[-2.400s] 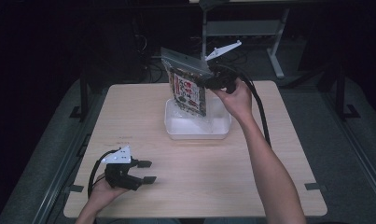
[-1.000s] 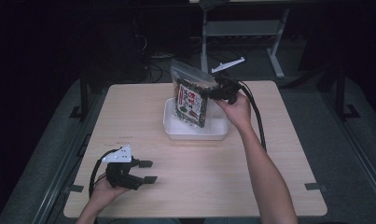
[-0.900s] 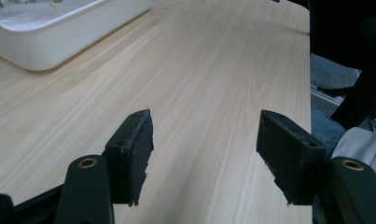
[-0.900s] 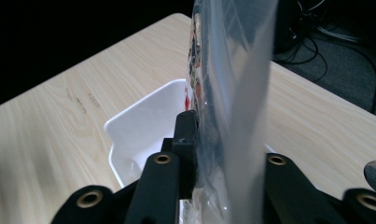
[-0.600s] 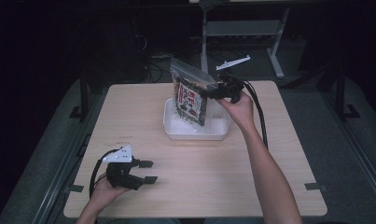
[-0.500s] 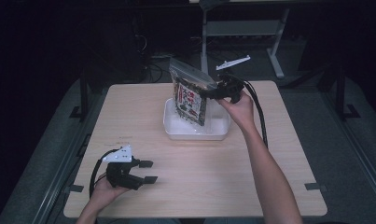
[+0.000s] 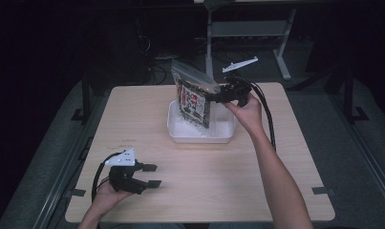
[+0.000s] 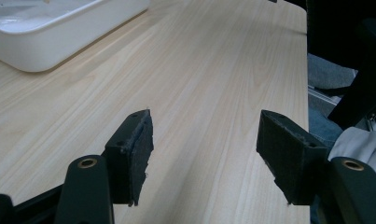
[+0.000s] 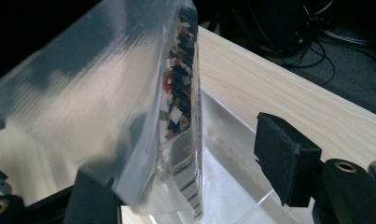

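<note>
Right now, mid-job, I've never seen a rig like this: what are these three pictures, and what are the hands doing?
There is no robot arm here: a person holds a two-jaw tool in each hand at a wooden table. The high view looks down from above the person's side. The other two pictures come from cameras riding on each tool, looking along its black jaws.

The left tool rests near the table's front left corner, jaws open with nothing between them. The right tool is at a clear snack bag that stands upright in a white tray at the middle of the table. Its jaws have just been opening: in the right gripper view the bag sits between them, and the right pad stands clear of it, so the bag looks released.
</note>
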A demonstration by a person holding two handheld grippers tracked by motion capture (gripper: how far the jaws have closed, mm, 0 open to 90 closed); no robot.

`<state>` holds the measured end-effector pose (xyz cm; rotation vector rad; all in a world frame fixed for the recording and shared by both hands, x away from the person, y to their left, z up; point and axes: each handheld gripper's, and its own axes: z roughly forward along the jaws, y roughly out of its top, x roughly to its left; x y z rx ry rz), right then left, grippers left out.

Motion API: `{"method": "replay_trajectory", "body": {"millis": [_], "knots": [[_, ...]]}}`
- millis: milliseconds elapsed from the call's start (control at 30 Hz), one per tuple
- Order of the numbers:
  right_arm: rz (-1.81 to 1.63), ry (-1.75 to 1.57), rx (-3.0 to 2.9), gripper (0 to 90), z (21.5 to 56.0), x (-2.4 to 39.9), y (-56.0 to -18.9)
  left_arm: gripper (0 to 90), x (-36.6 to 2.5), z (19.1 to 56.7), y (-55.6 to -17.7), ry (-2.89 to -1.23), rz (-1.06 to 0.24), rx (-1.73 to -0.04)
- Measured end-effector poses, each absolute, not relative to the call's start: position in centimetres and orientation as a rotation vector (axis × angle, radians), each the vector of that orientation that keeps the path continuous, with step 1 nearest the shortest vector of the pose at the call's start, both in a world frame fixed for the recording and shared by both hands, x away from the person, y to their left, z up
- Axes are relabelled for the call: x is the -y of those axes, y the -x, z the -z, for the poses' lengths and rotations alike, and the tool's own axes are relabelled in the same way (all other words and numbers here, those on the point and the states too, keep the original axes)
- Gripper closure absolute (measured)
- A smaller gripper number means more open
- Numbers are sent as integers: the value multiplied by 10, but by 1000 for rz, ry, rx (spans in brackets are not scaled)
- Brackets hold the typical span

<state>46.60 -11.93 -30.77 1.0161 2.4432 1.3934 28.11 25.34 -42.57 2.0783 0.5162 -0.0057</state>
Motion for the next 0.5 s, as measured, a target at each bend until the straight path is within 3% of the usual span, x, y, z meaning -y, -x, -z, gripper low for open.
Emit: {"method": "replay_trajectory", "body": {"millis": [500], "knots": [[-1427, -961, -2474, 402, 311, 117, -455, 355, -252, 426, -282, -2078, 18, -512]]}}
